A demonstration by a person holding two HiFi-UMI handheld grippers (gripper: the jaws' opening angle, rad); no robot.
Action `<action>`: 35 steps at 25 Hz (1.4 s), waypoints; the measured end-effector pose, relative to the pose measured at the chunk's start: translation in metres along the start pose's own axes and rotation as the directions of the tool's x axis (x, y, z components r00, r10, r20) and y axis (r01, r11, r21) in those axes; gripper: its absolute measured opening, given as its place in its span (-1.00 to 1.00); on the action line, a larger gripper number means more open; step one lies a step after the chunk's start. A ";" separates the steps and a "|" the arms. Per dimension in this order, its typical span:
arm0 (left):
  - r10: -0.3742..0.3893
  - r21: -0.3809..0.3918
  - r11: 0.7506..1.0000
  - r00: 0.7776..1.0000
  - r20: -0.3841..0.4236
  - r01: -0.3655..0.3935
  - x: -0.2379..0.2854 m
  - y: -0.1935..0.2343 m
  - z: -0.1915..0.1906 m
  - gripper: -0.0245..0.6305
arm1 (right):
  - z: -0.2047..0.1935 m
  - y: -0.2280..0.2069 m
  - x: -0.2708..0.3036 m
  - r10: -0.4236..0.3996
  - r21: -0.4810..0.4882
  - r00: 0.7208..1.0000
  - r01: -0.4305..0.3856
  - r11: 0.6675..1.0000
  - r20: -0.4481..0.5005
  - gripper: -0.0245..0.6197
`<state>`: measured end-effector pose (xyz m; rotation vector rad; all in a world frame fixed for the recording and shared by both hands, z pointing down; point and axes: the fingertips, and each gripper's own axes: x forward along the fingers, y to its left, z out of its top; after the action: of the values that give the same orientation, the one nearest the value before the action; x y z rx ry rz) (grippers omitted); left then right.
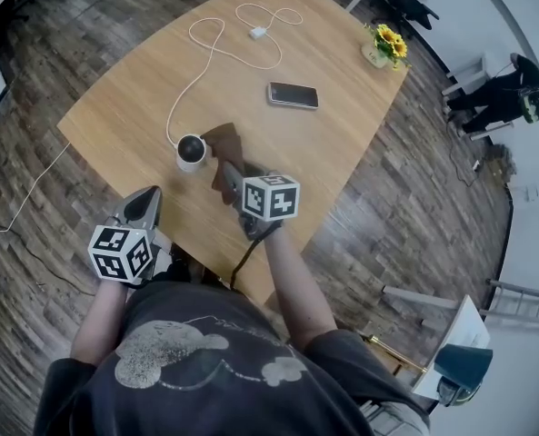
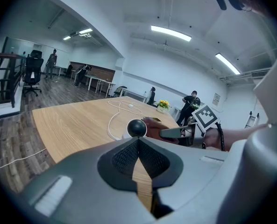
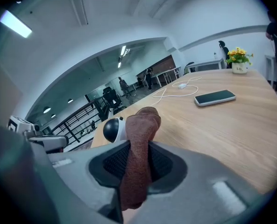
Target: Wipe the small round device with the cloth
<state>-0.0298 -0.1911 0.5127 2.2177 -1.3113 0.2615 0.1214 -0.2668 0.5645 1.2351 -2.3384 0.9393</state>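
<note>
We count one small round device (image 1: pixel 191 150), one brown cloth (image 1: pixel 225 140), one phone (image 1: pixel 293 94), one white cable (image 1: pixel 216 48), one pot of yellow flowers (image 1: pixel 387 44) and two tools, all on or over a single wooden bench (image 1: pixel 342 153). The device stands near the bench's near-left edge. Its long axis is upright, with a white base below and a dark dome pointing up, and the cable leaves it and loops toward the far edge. The right tool (image 1: pixel 228 176) sits over the bench just right of the device, its jaws clamped on the cloth. In the right gripper view the cloth rises in a bunched strip out of the jaws. Its long axis runs along the tool toward the far edge, and its free end lies just beside the device; we cannot tell whether they touch. The left tool (image 1: pixel 144 205) sits at the near edge, apart from the device. Its jaws are together at the tips with nothing between them, pointing at the device. The phone lies flat mid-bench beyond the cloth, and the flowers stand at the far right corner.
</note>
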 end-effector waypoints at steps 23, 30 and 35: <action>0.101 0.019 0.995 0.990 0.101 -0.103 -0.047 0.031 0.011 -0.87 | 0.033 0.093 -0.018 0.069 -0.038 0.990 -0.064 0.997 0.120 -0.68; -0.020 0.054 0.998 0.998 0.067 0.016 -0.013 0.062 0.039 -0.87 | 0.040 0.101 0.002 -0.022 0.031 0.991 0.018 0.999 0.131 -0.68; -0.109 0.081 0.991 0.994 0.028 0.106 0.012 0.084 0.057 -0.87 | 0.047 0.112 0.019 -0.091 0.045 0.986 0.086 0.995 0.142 -0.68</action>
<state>-0.1020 -0.2628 0.4998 2.3595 -1.2126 0.2415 0.0191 -0.2653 0.4967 1.4548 -2.3611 0.8980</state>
